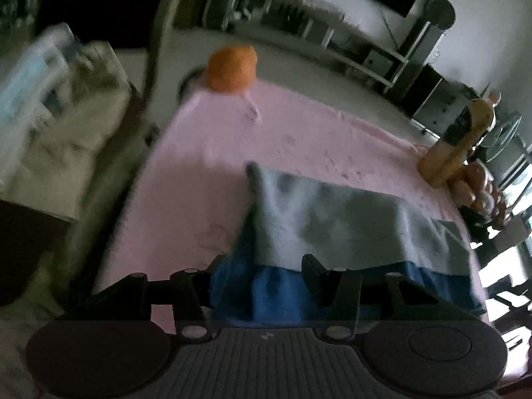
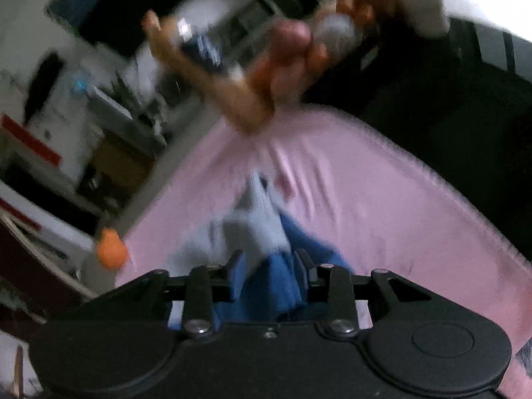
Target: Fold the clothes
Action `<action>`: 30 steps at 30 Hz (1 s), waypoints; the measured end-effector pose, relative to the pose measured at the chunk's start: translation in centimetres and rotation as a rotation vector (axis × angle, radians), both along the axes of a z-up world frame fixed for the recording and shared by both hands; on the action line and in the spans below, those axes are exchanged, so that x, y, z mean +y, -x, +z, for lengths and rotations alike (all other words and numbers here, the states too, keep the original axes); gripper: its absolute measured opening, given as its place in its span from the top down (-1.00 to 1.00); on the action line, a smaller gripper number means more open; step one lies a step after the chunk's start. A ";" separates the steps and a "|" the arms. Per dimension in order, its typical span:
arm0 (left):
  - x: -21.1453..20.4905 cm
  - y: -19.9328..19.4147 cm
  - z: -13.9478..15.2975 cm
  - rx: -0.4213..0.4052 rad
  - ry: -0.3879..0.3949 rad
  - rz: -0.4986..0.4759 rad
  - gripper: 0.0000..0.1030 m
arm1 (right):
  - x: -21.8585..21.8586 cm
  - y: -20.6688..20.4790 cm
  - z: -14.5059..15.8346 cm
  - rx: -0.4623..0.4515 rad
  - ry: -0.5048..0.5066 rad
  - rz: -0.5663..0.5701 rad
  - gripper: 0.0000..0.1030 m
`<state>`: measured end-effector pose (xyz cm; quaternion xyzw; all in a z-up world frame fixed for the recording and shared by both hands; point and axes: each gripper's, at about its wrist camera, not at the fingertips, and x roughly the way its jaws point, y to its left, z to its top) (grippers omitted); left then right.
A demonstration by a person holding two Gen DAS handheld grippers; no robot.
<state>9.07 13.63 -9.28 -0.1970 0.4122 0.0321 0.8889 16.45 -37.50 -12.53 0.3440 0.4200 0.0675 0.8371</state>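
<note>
Cloth [image 1: 349, 226], grey over a blue layer, lay folded on the pink-covered desk [image 1: 206, 153]. Left gripper [image 1: 259, 276] stood with jaws apart astride its near blue edge; right gripper [image 2: 269, 266] likewise held jaws parted around blue folds, unclamped.

A table under a pink cloth [image 1: 199, 173] carries a folded grey-and-blue garment [image 1: 349, 226] near its front edge, an orange ball [image 1: 231, 69] at the far-left corner, and a wooden stand [image 1: 455, 153] at the right edge.
</note>
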 end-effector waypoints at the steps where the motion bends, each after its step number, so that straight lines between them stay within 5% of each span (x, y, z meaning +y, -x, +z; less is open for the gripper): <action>1: -0.3 -0.8 -0.5 0.009 0.014 0.000 0.08 | 0.8 -0.3 -0.3 0.017 0.006 0.022 0.40; 12: -1.4 -3.2 -4.2 0.066 -0.042 -0.056 0.10 | 2.8 -4.6 -2.2 0.099 0.128 0.090 0.39; 17: -0.8 -3.9 -4.9 0.080 -0.001 -0.046 0.11 | 4.0 -6.4 -3.5 0.142 0.153 0.106 0.30; 21: -0.2 -3.9 -5.3 0.087 0.070 -0.035 0.12 | 4.7 -6.6 -3.6 0.139 0.160 0.123 0.12; 30: 0.0 -2.3 -6.0 0.139 0.096 -0.047 0.12 | 2.2 -5.3 -4.0 0.195 0.057 0.097 0.27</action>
